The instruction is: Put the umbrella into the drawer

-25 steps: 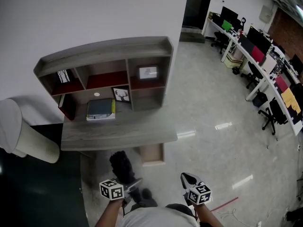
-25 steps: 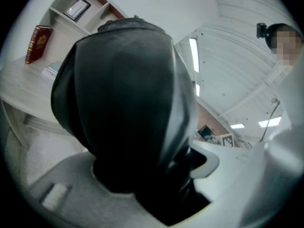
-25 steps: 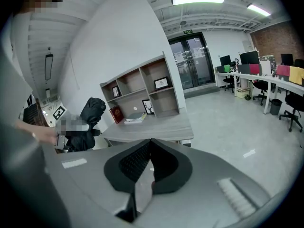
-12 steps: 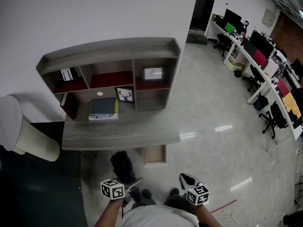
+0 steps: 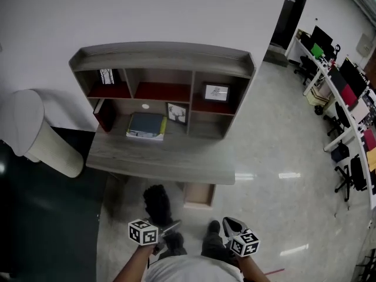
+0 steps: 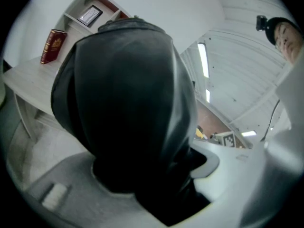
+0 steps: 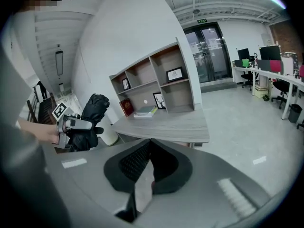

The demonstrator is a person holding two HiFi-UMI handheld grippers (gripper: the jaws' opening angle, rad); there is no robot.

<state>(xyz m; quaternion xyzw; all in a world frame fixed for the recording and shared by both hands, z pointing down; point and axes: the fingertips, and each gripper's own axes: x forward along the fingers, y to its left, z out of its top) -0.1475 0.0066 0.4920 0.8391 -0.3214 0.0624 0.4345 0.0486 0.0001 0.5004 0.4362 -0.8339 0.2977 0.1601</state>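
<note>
A folded black umbrella (image 5: 157, 203) stands up from my left gripper (image 5: 167, 228), which is shut on it low in the head view. In the left gripper view the umbrella (image 6: 124, 103) fills most of the picture and hides the jaw tips. My right gripper (image 5: 228, 221) hangs beside it to the right, shut with nothing in it; its pads meet in the right gripper view (image 7: 150, 142). That view also shows the left gripper (image 7: 72, 124) with the umbrella (image 7: 93, 109). The open wooden drawer (image 5: 198, 195) juts out under the grey desk (image 5: 170, 162), just beyond both grippers.
A shelf unit (image 5: 164, 60) stands on the desk with picture frames, a stack of books (image 5: 145, 126) and a red book (image 6: 53, 45). A white cylinder (image 5: 36, 137) stands left of the desk. Office desks and chairs (image 5: 346, 98) line the far right. A person's feet show between the grippers.
The head view has swung, so the desk and shelf unit now sit further right and nearer. Both grippers stay low in the picture, and the left one still holds the umbrella.
</note>
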